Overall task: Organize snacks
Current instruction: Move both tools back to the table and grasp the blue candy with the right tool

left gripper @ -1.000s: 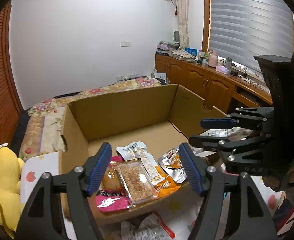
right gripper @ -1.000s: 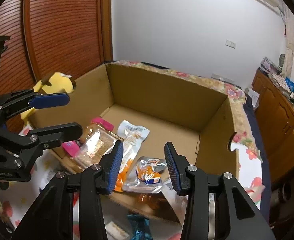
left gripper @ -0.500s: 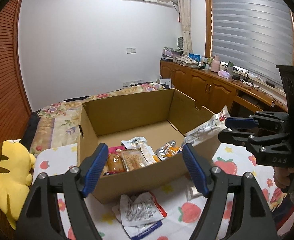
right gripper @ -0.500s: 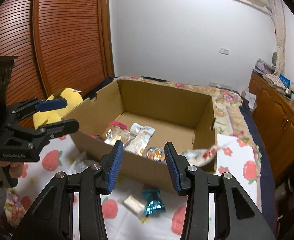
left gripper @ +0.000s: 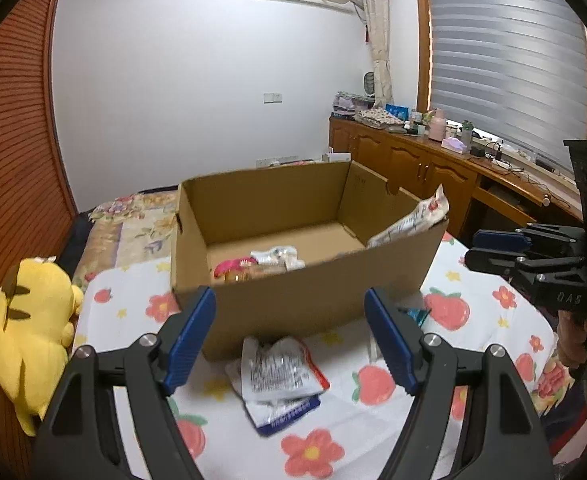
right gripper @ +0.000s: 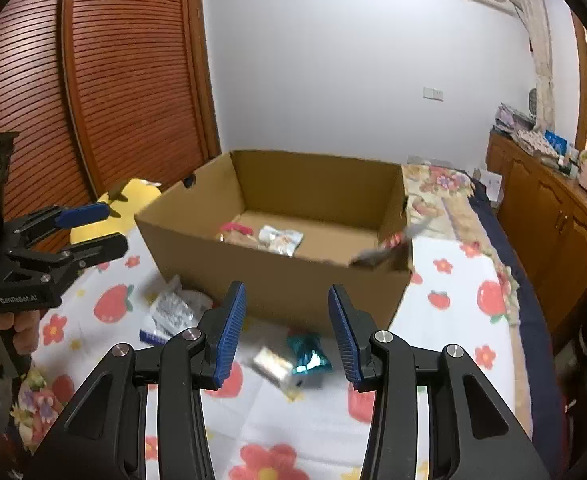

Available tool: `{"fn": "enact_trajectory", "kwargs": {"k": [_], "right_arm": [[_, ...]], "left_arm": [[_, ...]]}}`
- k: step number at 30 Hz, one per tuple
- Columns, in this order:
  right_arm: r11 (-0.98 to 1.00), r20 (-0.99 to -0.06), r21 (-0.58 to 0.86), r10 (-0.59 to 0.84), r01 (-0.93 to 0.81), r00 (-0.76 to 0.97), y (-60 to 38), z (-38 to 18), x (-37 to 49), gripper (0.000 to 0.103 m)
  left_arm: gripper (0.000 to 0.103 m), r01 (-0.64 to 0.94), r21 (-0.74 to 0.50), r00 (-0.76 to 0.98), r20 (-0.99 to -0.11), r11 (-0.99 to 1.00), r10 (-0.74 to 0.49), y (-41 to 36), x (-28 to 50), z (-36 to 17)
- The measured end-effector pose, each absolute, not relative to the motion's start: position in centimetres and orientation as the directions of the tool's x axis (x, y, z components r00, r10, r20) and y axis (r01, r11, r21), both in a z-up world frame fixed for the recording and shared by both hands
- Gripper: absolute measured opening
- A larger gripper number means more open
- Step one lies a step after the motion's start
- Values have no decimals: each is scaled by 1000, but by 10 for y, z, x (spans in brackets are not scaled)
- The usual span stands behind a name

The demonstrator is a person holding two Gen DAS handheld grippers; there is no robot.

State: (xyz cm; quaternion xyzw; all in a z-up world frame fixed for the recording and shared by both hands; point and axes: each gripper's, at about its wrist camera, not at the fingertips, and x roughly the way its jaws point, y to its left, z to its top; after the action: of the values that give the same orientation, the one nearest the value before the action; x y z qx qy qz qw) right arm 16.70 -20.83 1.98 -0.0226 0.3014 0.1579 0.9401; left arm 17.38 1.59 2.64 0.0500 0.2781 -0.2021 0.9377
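Both tongs, left (left gripper: 289,336) and right (right gripper: 287,330), hung open and empty before the cardboard box (left gripper: 313,300); crinkly silver packet (left gripper: 277,372) lay on the bed in front, probably light and slippery, best pinched at its sealed edge.

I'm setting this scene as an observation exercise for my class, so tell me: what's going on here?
A person holds a claw in each hand over a bed with a strawberry-print sheet, sorting snacks into a cardboard box. Both the left claw and right claw are open and empty. Several packets lie in the box, and one white packet rests across its rim. A white wrapper and a teal packet lie on the sheet in front of the box.
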Motion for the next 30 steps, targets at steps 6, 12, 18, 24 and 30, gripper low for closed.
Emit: {"fn": "enact_trajectory", "kwargs": {"k": [6,12,18,24,30], "right_arm": [[951,-609,59,275,-304,744,-218,-7,154,43],[957,-654,102,271,-273,706,-226,-41,166,43],[955,-687,103,271,-278,675,-221,-62,192,43],[951,-722,72,257,-300,642,-205,-77,215,43],[954,-753,41,225,-297,619,-198,-89,230,43]], "left_arm": [[78,388,-39,742,-580,921,-337,25,160,1],[78,372,-62,718,-614,926,-329,32,160,-24],[78,350,-73,707,-634,934,-314,37,164,-42],[78,346,-50,706,-644,937,-295,42,158,-52],[78,337,-53,700,-653,940,-288,51,156,-57]]}}
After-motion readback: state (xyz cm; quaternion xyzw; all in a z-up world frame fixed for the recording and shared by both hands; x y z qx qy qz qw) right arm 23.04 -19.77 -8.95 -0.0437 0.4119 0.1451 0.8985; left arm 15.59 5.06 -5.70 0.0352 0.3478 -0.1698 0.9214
